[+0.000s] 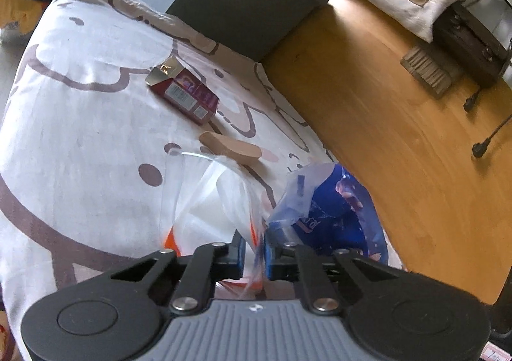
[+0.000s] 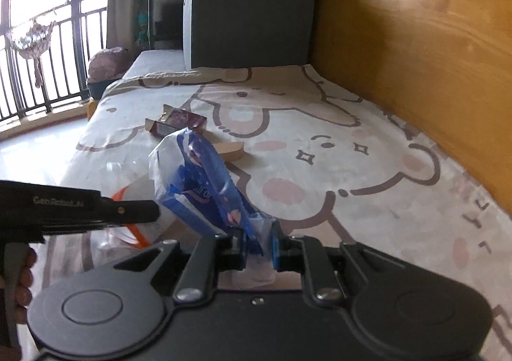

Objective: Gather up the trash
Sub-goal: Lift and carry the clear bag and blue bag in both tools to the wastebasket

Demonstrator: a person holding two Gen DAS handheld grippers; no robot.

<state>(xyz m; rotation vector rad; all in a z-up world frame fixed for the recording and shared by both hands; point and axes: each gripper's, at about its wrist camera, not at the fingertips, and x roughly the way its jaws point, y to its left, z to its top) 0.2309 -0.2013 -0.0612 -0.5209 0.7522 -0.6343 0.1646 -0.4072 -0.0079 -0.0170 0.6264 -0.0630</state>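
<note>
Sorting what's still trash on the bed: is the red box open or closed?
Open. The red box lies flat on the bedsheet with its end flap lifted, foil lining showing.

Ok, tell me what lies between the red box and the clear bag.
A tan wooden piece lies on the bedspread between the red box and the clear bag, clearest in the left wrist view.

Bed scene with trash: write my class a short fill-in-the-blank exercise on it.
1. The left hand-held gripper is shut on a clear ____ bag.
2. The right hand-held gripper is shut on a ____ wrapper.
3. The dark red box lies on the ____.

Missing words: plastic; blue; bed
</note>
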